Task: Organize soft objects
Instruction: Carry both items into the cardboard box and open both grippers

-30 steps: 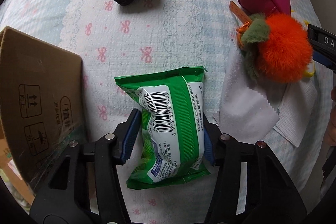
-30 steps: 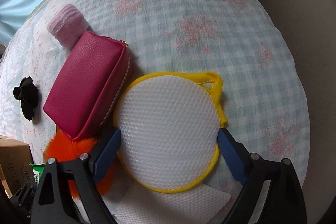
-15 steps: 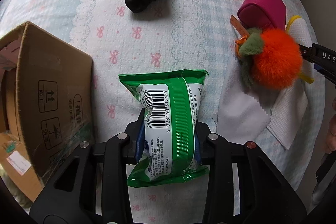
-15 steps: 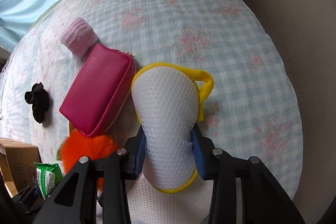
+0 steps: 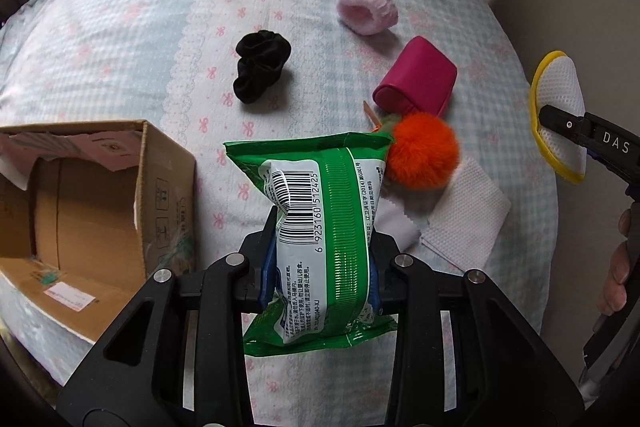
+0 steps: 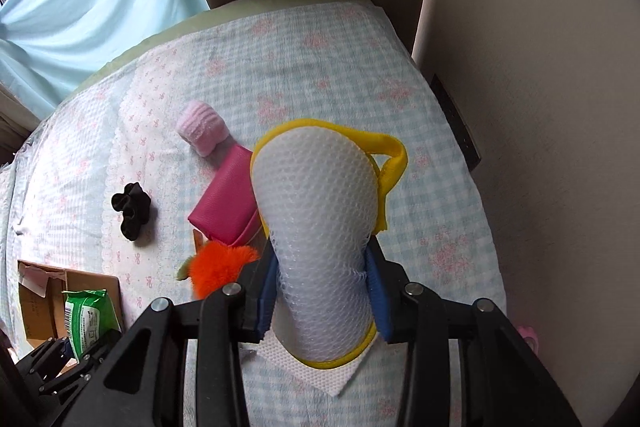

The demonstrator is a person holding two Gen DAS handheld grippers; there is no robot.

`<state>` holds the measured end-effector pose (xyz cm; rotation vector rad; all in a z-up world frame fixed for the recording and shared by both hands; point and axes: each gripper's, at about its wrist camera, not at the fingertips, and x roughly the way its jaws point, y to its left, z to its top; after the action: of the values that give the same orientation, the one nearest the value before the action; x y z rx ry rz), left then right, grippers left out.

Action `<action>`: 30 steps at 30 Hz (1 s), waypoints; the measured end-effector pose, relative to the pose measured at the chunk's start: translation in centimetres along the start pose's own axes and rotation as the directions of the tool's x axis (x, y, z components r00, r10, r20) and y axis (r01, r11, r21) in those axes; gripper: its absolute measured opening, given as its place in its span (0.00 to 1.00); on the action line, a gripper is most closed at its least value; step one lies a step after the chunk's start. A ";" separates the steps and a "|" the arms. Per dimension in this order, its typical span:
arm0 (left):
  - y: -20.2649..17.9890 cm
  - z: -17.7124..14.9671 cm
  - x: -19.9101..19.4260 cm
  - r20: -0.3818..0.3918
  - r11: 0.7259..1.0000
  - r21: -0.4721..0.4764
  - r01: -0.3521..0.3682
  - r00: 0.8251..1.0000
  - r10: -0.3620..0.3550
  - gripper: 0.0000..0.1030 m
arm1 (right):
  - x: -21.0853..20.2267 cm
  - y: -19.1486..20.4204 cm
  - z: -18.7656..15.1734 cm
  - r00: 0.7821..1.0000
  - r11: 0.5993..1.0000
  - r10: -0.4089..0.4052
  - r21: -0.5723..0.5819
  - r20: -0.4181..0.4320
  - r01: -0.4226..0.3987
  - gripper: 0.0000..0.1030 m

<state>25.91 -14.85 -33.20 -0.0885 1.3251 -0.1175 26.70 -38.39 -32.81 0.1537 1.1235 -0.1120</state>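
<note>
green wipes pack [image 5: 320, 243] is pinched in our left gripper [image 5: 320, 267], lifted just right of the cardboard box [image 5: 80, 195]; our right gripper [image 6: 320, 291] squeezes the yellow-rimmed mesh pouch [image 6: 320, 219] (both look carried). next, we judge: move left, release inside.

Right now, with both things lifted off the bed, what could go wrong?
The left hand-held gripper pinches the green wipes pack at its middle only; the glossy wrapper might slip. The mesh pouch bulges between the right hand-held gripper fingers and could squirm free. The cardboard box sits at the bed's edge.
</note>
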 end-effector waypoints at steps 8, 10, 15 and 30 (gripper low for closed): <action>-1.2 -0.7 -7.3 0.123 1.000 -0.006 0.021 0.992 -0.020 0.30 | -7.6 3.3 0.5 0.997 0.994 0.033 -0.110 0.068 -0.025 0.35; -0.1 -1.0 -9.6 0.155 1.000 -0.013 0.011 0.988 -0.009 0.30 | -9.3 5.1 0.1 0.996 0.989 0.060 -0.138 0.065 -0.051 0.35; 4.5 -2.2 -14.8 0.209 0.996 -0.085 -0.011 0.978 0.029 0.30 | -12.7 11.1 -1.4 0.988 0.968 0.147 -0.214 0.048 -0.133 0.35; 22.6 -5.3 -19.1 0.177 0.976 -0.210 -0.053 0.980 0.092 0.30 | -14.0 31.6 -8.2 0.959 0.902 0.273 -0.324 -0.079 -0.284 0.35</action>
<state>17.01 10.17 -19.05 -0.2203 1.1487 0.0885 18.70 -5.71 -21.59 0.0125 1.1243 0.3380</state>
